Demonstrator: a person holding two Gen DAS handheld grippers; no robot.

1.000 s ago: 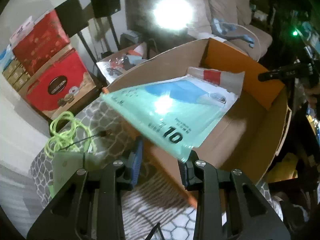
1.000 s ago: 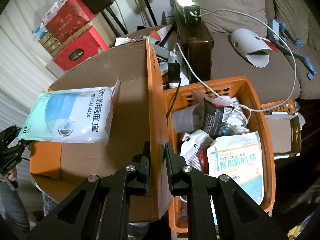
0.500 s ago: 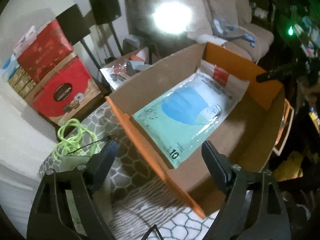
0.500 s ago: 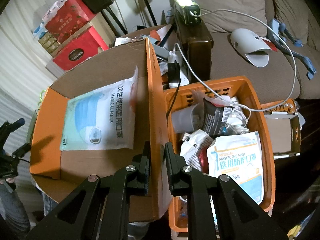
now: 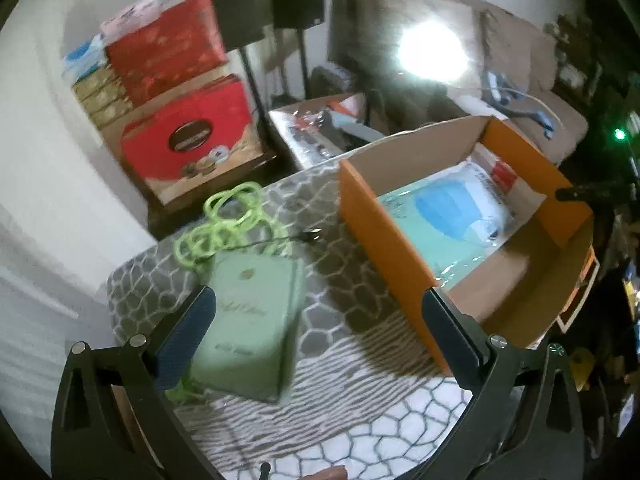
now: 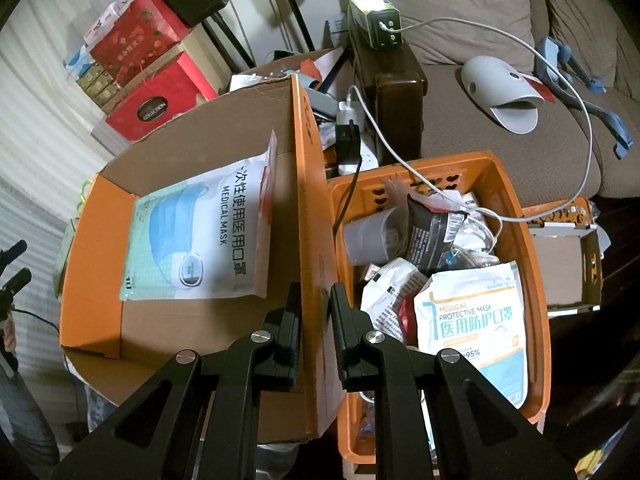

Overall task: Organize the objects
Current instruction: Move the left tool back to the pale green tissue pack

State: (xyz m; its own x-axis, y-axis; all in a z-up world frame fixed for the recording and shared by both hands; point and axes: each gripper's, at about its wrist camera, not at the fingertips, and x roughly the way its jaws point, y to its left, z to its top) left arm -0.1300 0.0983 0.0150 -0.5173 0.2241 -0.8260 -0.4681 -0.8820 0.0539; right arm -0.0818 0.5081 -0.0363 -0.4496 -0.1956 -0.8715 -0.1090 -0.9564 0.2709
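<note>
A blue-and-white medical mask packet lies flat inside the open cardboard box with orange walls. In the left wrist view the packet is free of my left gripper. That gripper's jaws are opening wide above the patterned tabletop, and nothing is pressed between them. A pale green box lies on the table beneath them. My right gripper is shut on the cardboard box's orange side wall.
An orange plastic basket to the right of the box holds another mask packet, a black pouch and several wrappers. A neon green cord lies beyond the green box. Red gift boxes, speaker stands and a brown sofa stand behind.
My left gripper let go of the mask packet, which dropped flat into the cardboard box. The gripper spread wide and drew back to the left over the table. The right gripper stayed put.
</note>
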